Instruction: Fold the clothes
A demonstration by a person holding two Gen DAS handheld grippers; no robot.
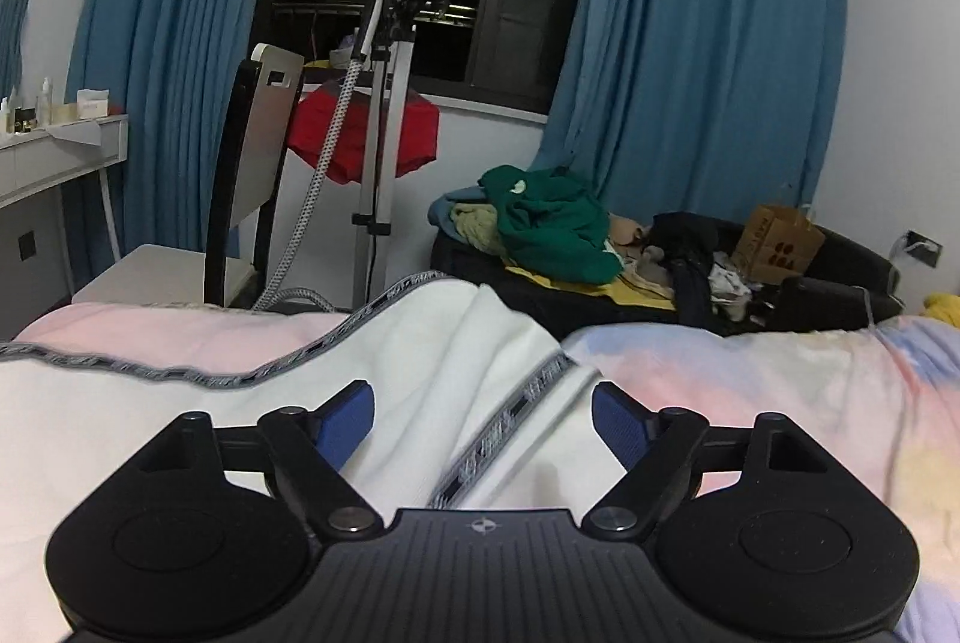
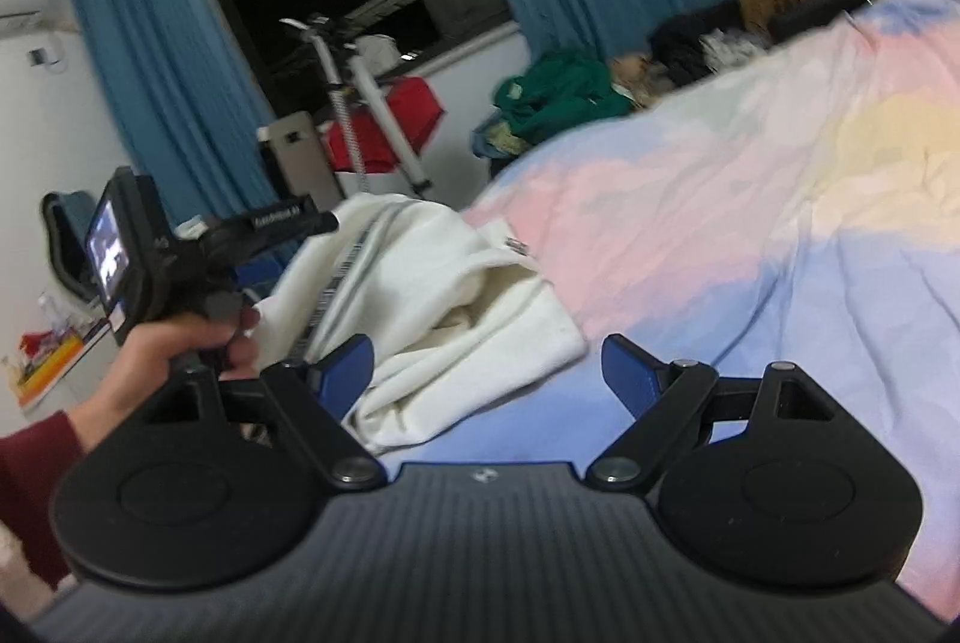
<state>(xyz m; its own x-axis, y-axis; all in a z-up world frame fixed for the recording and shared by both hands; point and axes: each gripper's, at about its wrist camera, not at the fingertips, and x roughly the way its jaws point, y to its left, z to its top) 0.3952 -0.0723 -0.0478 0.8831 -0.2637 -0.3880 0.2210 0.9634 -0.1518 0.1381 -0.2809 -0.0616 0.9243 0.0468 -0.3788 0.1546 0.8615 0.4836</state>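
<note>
The left gripper (image 1: 483, 418) has its jaws spread wide, blue pads (image 1: 345, 424) facing each other with nothing between them. The right gripper (image 2: 486, 373) is spread just as wide, likewise holding nothing. Off to the left of the right gripper's fingers, the person's left hand (image 2: 174, 349) wraps around the other gripper's handle, a dark red sleeve (image 2: 36, 469) at the wrist.

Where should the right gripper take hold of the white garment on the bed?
Probably the loose near corner of the white garment, lying flat on the bedspread. Bring the right gripper, which is open, in low from the near right; that edge is free, away from the left gripper.
</note>
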